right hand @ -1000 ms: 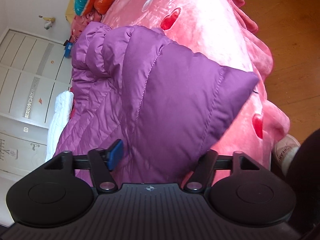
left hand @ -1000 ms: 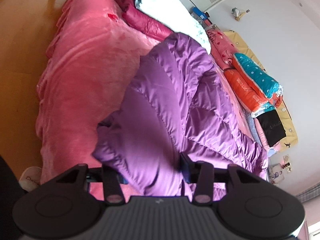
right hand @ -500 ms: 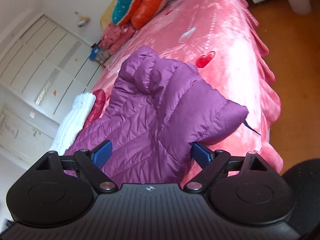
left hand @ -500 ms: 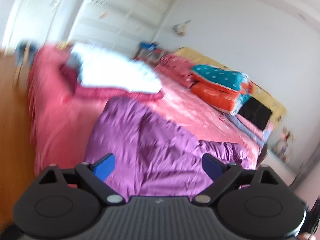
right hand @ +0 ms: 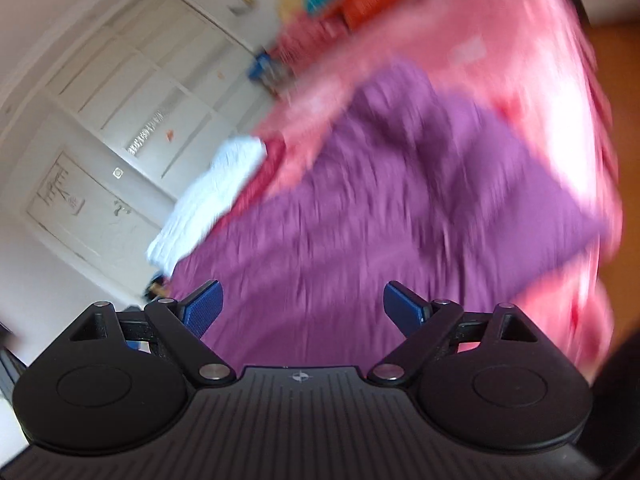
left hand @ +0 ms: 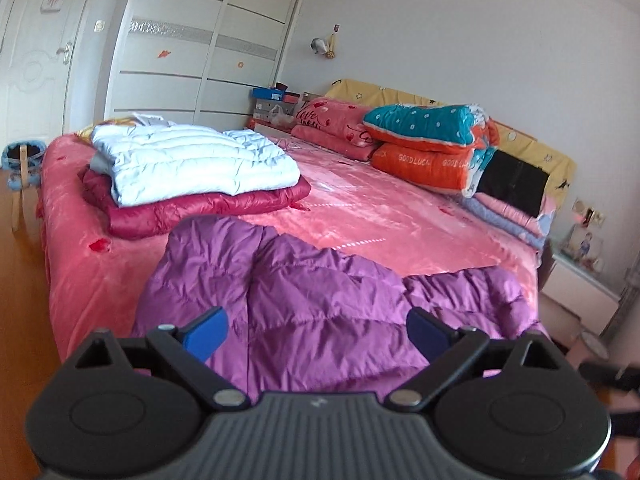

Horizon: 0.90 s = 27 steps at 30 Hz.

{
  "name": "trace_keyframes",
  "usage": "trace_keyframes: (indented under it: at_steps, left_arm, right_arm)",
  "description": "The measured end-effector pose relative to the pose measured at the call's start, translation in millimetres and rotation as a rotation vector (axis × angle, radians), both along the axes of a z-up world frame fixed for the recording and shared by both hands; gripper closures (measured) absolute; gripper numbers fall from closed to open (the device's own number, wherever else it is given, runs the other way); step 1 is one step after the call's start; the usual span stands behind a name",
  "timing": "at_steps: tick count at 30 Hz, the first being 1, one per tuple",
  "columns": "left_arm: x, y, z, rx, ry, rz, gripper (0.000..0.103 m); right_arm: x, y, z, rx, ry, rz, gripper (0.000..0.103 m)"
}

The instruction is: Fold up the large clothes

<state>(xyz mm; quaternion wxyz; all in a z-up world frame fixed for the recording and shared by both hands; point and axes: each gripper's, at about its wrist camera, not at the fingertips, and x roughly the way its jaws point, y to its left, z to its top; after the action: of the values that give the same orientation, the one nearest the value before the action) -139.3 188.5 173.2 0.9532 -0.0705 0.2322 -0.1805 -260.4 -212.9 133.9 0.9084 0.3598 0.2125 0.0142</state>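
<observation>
Both grippers hang over a purple down jacket [left hand: 320, 312] spread along the near edge of a pink bed [left hand: 380, 216].

The left gripper [left hand: 316, 330] looks level across the bed, its blue fingers [left hand: 206, 330] spread wide and empty. The right gripper [right hand: 302, 310], in a blurred view, tilts down over the same jacket [right hand: 400, 208], fingers [right hand: 202, 310] likewise wide apart, gripping nothing. A white jacket [left hand: 192, 160] lies folded on a red jacket [left hand: 208, 208] toward the bed's far left corner.
</observation>
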Motion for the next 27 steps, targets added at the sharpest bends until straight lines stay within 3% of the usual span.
trace_keyframes:
  at_steps: [9, 19, 24, 27]
  left_arm:
    - [52, -25, -11, 0.107, -0.013, 0.056, 0.007]
    - [100, -44, -34, 0.202, 0.022, 0.083, 0.007]
    - [122, -57, -45, 0.253, 0.022, 0.075, 0.007]
    - [134, -60, -54, 0.271, 0.020, 0.079, 0.005]
  right_arm:
    - [87, -8, -6, -0.413, -0.021, -0.095, 0.000]
    - [153, 9, -21, -0.639, -0.002, 0.005, 0.000]
    - [196, 15, -40, -0.775, 0.089, 0.028, 0.000]
    - [214, 8, -57, -0.781, 0.150, 0.031, 0.000]
